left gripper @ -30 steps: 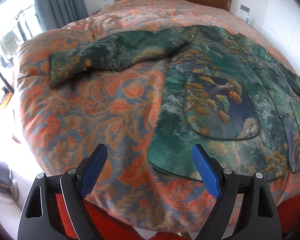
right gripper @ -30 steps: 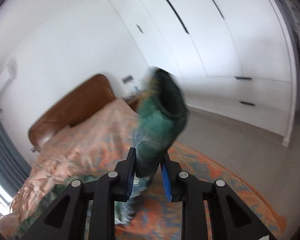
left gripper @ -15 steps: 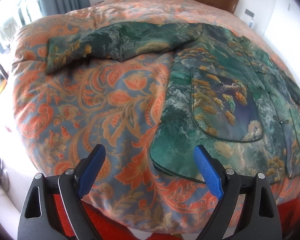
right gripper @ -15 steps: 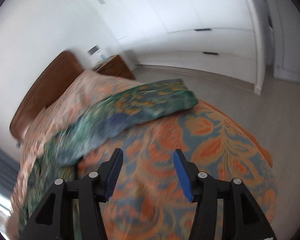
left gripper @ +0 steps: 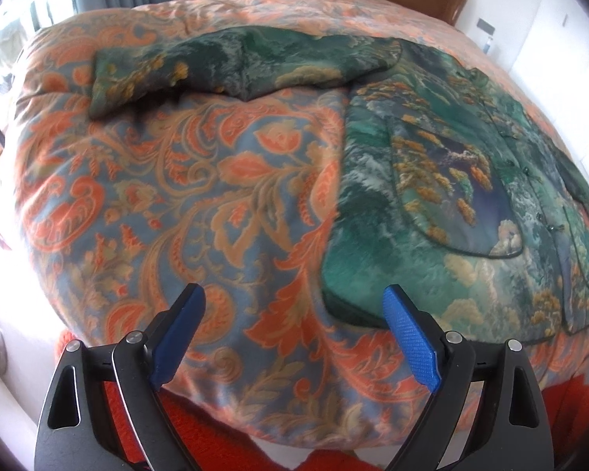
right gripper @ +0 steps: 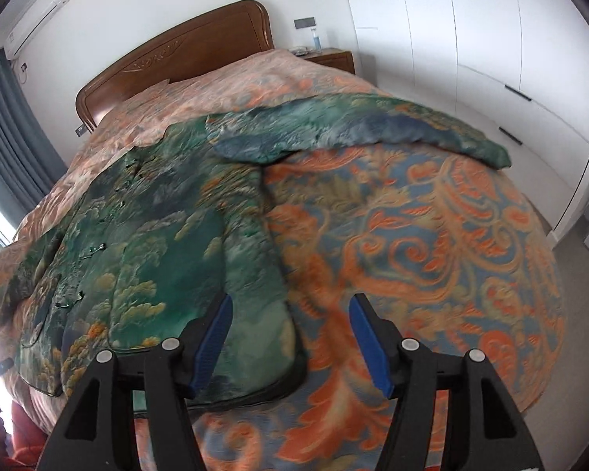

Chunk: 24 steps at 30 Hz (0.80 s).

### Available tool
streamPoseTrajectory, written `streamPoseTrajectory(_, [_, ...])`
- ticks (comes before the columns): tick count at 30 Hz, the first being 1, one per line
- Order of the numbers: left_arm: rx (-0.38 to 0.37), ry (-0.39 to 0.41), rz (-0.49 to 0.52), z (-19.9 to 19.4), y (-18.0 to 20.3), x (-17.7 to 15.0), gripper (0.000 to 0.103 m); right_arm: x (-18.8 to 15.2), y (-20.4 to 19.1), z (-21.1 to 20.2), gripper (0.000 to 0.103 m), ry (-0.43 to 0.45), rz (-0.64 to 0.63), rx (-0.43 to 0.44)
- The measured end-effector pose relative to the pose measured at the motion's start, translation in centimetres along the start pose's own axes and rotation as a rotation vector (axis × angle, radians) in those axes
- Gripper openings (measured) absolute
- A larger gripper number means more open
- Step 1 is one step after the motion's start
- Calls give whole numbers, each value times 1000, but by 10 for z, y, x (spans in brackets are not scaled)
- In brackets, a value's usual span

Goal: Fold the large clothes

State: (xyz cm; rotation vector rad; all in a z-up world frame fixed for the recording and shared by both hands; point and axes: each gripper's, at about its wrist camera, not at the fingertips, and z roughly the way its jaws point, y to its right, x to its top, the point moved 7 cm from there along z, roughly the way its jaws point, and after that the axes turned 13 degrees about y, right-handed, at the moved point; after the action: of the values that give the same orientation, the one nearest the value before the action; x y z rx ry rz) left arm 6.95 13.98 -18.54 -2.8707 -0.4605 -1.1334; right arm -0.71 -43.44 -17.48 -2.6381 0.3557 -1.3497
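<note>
Two sleeves lie spread toward the two sides of the bed point(left gripper: 224, 212), and the green jacket point(left gripper: 443, 204) rests front-up across the patterned quilt, its hem along the foot edge nearest me. Starting at the left, my left claw point(left gripper: 294, 333) hangs spread wide with nothing between its blue pads, just off the jacket's left hem corner point(left gripper: 333, 302), which lies beside the right-hand pad. The left sleeve point(left gripper: 231, 66) stretches toward the bed's left edge, well apart from that claw. Further right, my right claw point(right gripper: 290, 337) is opening, its pads bare, and the jacket's right hem corner point(right gripper: 278, 353) shows between them, untouched. The right sleeve point(right gripper: 373, 129) lies flat toward the right edge. I judge the step is taking both hem corners; to do it well I should come in low, slide one pad under each corner, bite all the padded layers and none of the quilt, and close both claws evenly so the fold starts square.
</note>
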Motion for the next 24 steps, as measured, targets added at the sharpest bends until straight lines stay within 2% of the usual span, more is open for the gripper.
streamPoseTrajectory(6, [-13,-8,-10,-2,-5,-1,93,1,-5,14,63,-22,24,12])
streamPoseTrajectory(9, [-92,-2,-66,-4,-13,15,93,0,-8,11,63,-24,16,17])
streamPoseTrajectory(11, [-151,-6,-132,1,-23,25,99,3,-7,6,63,-24,11,17])
streamPoseTrajectory(13, [-190,-43,-170,13,-29,29,99,10,-3,0,63,-18,-4,8])
streamPoseTrajectory(18, [-257,-141,-93,46,-3,19,99,10,10,0,63,-89,-49,3])
streamPoseTrajectory(21, [-313,-163,-57,62,22,12,99,-2,10,11,63,-184,-54,46])
streamPoseTrajectory(24, [-310,-169,-8,74,40,9,98,-11,3,25,63,-244,-60,100])
